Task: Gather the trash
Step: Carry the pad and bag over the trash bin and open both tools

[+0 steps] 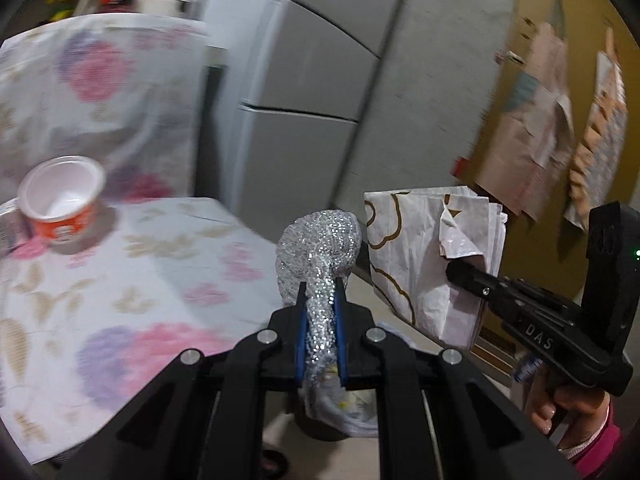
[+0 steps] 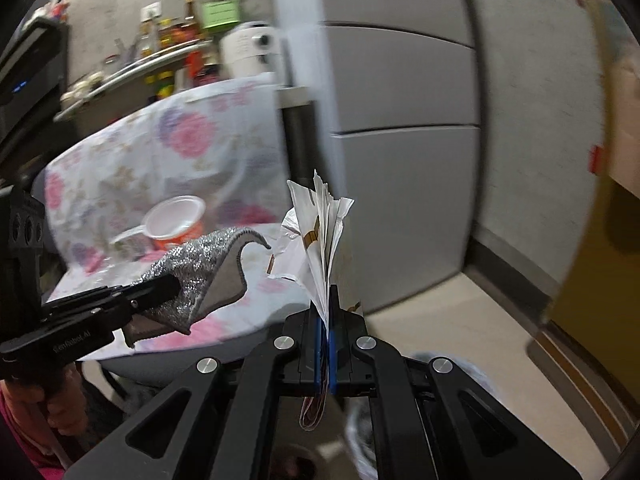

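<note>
My left gripper [image 1: 320,284] is shut on a glittery silver cloth [image 1: 320,240], held in the air past the table edge; it also shows in the right wrist view [image 2: 200,268]. My right gripper [image 2: 326,292] is shut on a white paper wrapper with gold pattern [image 2: 324,232], seen flat in the left wrist view [image 1: 416,264]. Both hang side by side. An empty white cup with an orange label [image 1: 60,200] stands on the floral tablecloth [image 1: 132,292], also in the right wrist view [image 2: 176,220].
A grey fridge [image 1: 320,92] stands behind. A floral-covered chair back [image 1: 92,76] rises beyond the table. A yellow wall with hanging paper bags [image 1: 532,128] is at right. A bin with a clear liner [image 2: 472,384] lies below the right gripper. Shelves of bottles [image 2: 168,40] at far left.
</note>
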A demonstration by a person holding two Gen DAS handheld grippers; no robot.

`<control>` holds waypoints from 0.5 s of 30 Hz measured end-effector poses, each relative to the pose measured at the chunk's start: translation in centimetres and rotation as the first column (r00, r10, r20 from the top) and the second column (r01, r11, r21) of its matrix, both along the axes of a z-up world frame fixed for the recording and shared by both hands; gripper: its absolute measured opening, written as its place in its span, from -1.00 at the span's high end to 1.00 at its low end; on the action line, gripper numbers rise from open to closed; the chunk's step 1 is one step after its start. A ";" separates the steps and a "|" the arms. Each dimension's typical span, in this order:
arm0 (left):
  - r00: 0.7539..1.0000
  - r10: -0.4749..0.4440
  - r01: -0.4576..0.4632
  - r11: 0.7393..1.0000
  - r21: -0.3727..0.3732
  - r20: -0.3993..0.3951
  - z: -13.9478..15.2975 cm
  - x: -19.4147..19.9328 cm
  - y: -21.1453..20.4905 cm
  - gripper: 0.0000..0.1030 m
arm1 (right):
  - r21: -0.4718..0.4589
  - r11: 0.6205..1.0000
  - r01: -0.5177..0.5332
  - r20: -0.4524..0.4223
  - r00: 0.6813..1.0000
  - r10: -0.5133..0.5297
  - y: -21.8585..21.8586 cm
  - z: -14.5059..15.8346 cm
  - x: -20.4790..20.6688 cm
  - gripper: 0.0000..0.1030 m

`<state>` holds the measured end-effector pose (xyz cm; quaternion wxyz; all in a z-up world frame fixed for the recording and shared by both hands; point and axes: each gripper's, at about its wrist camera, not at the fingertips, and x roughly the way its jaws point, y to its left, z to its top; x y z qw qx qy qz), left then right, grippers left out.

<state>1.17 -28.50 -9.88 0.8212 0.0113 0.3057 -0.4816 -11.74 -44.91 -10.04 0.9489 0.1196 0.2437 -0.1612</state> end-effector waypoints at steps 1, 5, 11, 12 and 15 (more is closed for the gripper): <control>1.000 -0.028 0.028 1.000 -0.001 -0.004 -0.2 -0.5 -1.2 0.82 | 0.006 1.000 0.021 -0.001 1.000 -0.021 -0.7 -0.3 -0.7 0.95; 0.993 -0.115 0.115 0.993 0.005 -0.022 -1.4 -2.0 -4.9 0.81 | 0.031 0.995 0.097 -0.009 0.995 -0.097 -3.4 -1.7 -3.3 0.95; 0.980 -0.188 0.191 0.981 0.044 -0.064 -3.9 -2.9 -9.6 0.81 | 0.075 0.984 0.163 -0.043 0.986 -0.160 -6.4 -4.7 -5.3 0.94; 0.978 -0.196 0.199 0.979 0.050 -0.068 -4.2 -3.0 -10.1 0.81 | 0.089 0.981 0.171 -0.053 0.985 -0.167 -6.9 -5.4 -5.5 0.94; 0.974 -0.216 0.222 0.972 0.082 -0.075 -5.3 -3.2 -11.6 0.81 | 0.118 0.976 0.183 -0.081 0.981 -0.174 -7.9 -7.0 -5.4 0.94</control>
